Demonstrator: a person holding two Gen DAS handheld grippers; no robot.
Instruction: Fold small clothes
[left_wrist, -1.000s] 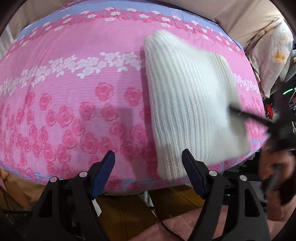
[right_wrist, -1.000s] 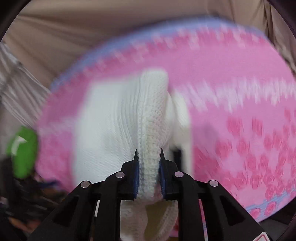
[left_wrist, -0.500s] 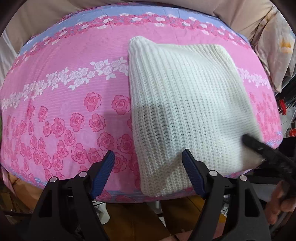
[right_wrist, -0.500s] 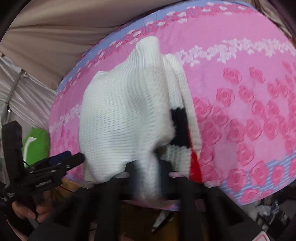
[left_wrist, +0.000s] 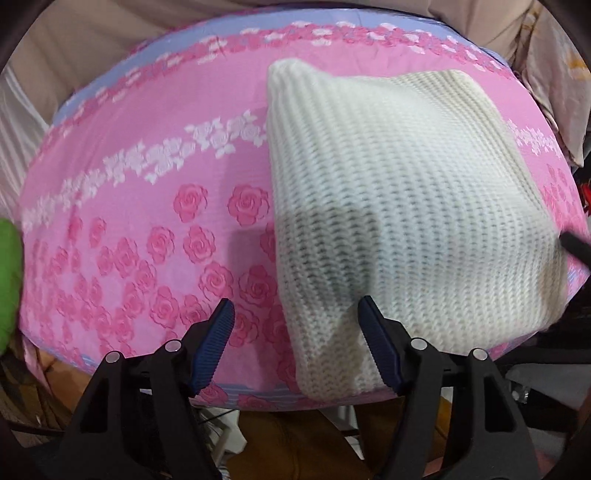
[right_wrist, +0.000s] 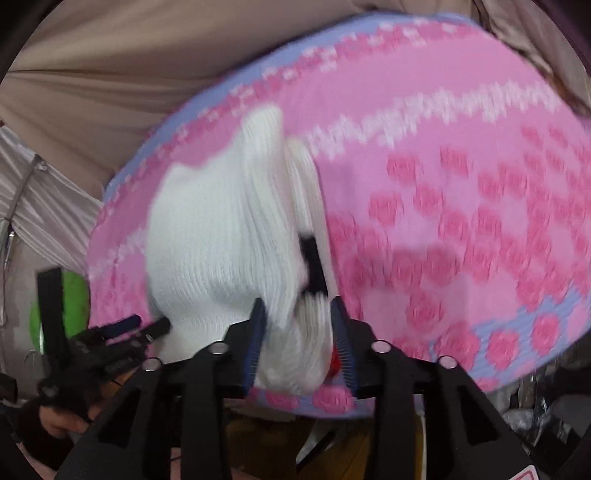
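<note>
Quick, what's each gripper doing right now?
Left gripper: open, holding nothing.
Right gripper: open, sweater edge between its fingers, not pinched.

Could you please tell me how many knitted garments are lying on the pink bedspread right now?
1: a white knitted garment lies at the near right edge of the pink bedspread, between the right gripper's jaws. Others might be hidden under it.

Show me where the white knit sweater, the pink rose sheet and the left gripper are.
white knit sweater (left_wrist: 406, 206), left wrist view, middle of the knit panel.
pink rose sheet (left_wrist: 155, 221), left wrist view, bare patch beside the sweater.
left gripper (left_wrist: 295, 347), left wrist view, midway between its fingertips.
</note>
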